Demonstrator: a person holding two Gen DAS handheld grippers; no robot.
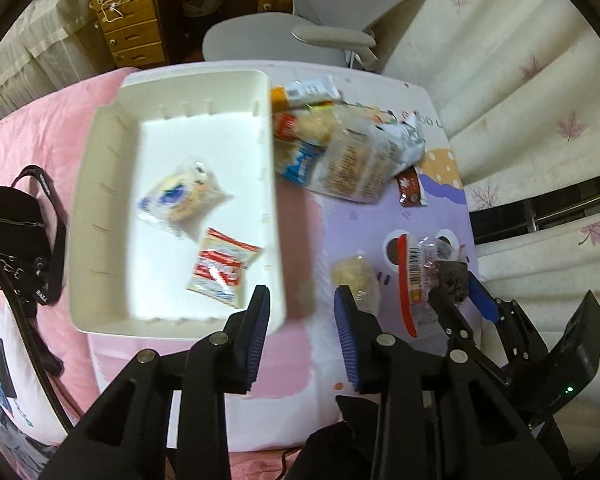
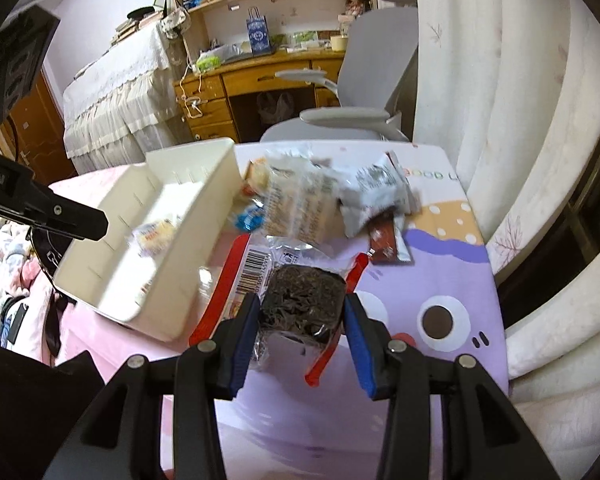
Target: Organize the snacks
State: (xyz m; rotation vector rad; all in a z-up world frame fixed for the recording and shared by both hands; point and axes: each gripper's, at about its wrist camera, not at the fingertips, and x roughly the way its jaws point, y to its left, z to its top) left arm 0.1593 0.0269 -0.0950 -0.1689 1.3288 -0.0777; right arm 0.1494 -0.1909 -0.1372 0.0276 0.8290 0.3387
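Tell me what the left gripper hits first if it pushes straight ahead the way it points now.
Probably the bare mat just right of the white bin's near wall; the open left gripper carries nothing. Farther on lies the snack pile. Depth is unclear.

Soft, even indoor light is falling across both fisheye views; the white bin [image 1: 172, 200] is glaring and smearing with motion blur, while edges around it are bending into dark vignette

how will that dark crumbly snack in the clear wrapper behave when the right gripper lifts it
The dark snack looks crumbly, so a hard squeeze may break it. Its clear red-edged wrapper seems loose and crinkly, so the ends will probably flop. The right gripper has its jaws on either side; it likely weighs little.
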